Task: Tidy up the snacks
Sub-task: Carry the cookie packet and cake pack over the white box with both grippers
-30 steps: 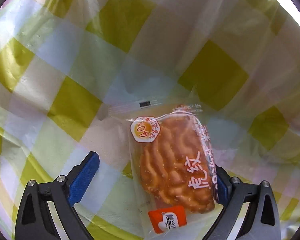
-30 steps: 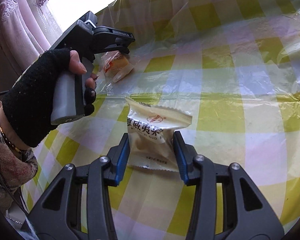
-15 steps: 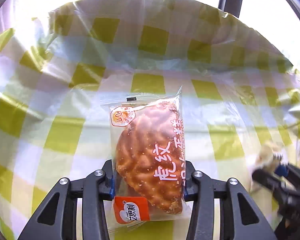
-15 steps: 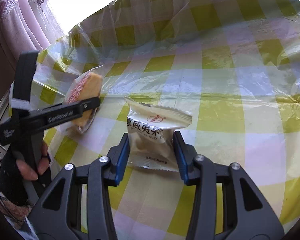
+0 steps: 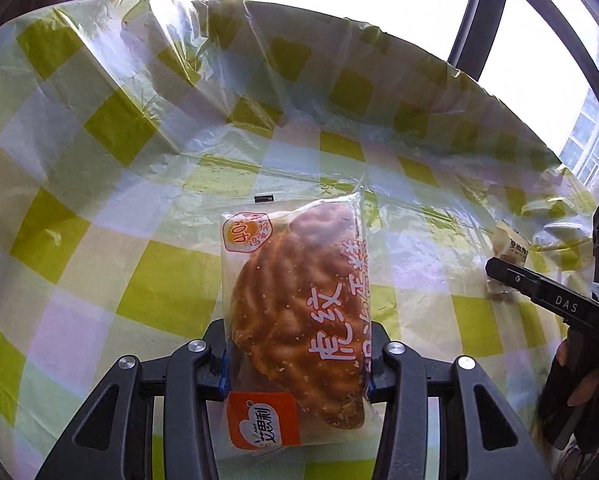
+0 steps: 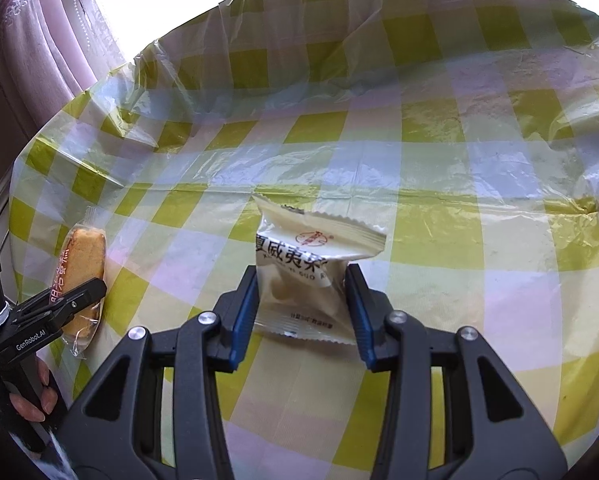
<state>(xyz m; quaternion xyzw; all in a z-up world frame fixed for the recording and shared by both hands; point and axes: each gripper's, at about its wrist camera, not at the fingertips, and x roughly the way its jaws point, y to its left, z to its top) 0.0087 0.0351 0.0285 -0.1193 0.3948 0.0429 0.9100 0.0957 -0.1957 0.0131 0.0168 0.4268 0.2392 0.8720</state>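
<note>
In the left wrist view my left gripper (image 5: 297,344) is shut on a clear pack of browned, ridged cake (image 5: 295,304) with an orange label, held above the checked cloth. The right wrist view shows my right gripper (image 6: 301,292) shut on a white snack pack (image 6: 303,256) with dark lettering, blue pads pressing both its sides. At that view's left edge the cake pack (image 6: 79,264) appears again in the left gripper (image 6: 87,292). The white pack (image 5: 509,246) and the right gripper (image 5: 511,280) sit at the left wrist view's right edge.
A yellow-green checked tablecloth (image 6: 459,240) under crinkled clear plastic covers the table; its far edge rises in folds (image 5: 179,60). A dark window frame (image 5: 471,32) stands behind, a pale curtain (image 6: 39,40) to the left. A person's hand (image 6: 31,392) grips the left handle.
The left gripper's jaws closed on the cake pack, lifted it off the cloth and carried it across toward the right gripper. The right gripper stayed still with the white pack.
</note>
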